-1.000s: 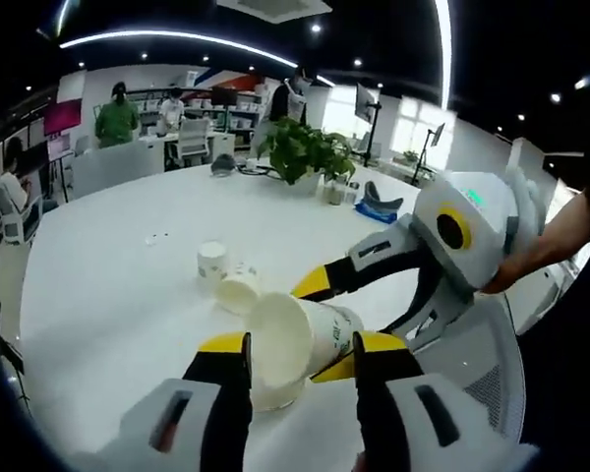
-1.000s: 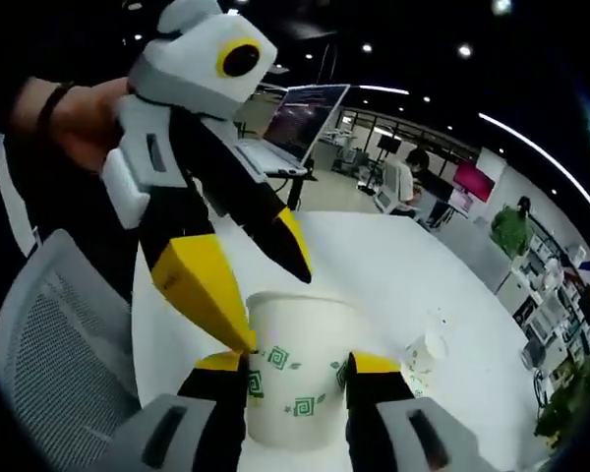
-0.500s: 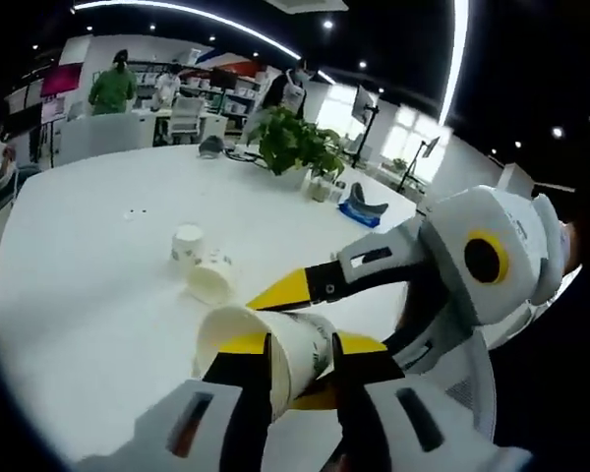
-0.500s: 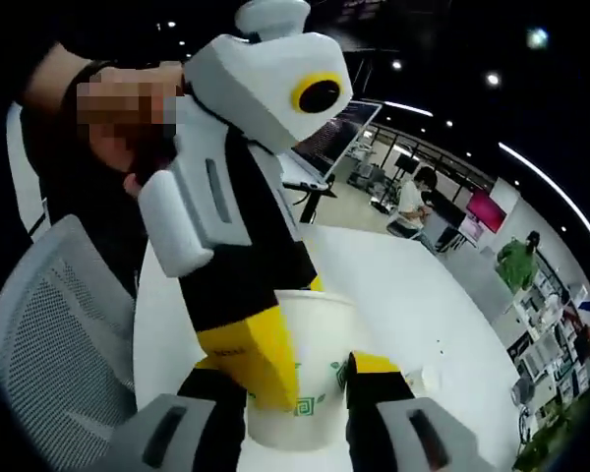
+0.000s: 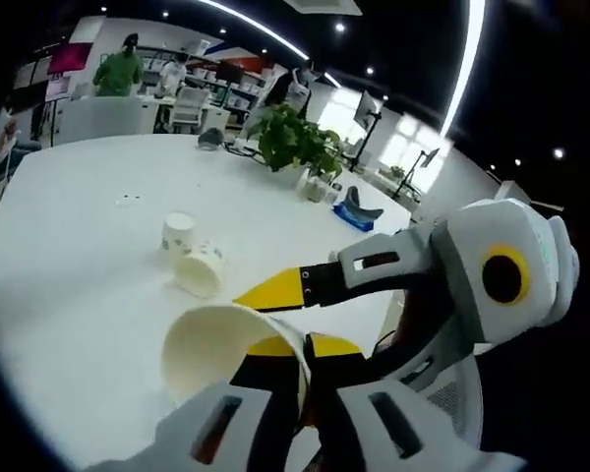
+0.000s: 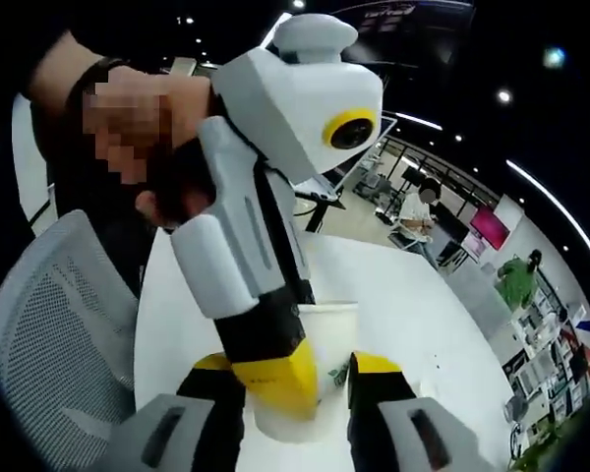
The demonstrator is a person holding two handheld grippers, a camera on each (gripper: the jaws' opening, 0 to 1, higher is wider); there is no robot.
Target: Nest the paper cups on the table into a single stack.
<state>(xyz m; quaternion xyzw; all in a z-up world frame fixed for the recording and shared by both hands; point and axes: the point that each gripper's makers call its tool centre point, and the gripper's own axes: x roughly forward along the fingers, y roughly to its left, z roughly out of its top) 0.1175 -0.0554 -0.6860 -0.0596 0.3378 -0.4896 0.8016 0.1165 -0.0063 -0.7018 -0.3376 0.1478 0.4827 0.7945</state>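
both grippers pinch one paper cup (image 5: pixel 216 346) held above the near edge of the white table (image 5: pixel 69 265): the left gripper (image 5: pixel 297 382) has its jaws pressed on the cup's rim wall, and the right gripper (image 6: pixel 293 379) clamps the cup's sides. farther out on the table two more cups (image 5: pixel 189 258) sit touching each other, one upright and one tipped on its side, with a potted plant (image 5: pixel 297 147) at the far edge.

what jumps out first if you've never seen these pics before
First, the big white paper cup low in the left gripper view, open mouth toward the camera, pinched by the left claw with the right claw at its side. In the right gripper view the same cup sits upright between the right claw's jaws. Farther back on the white table lie two small cups, close together.
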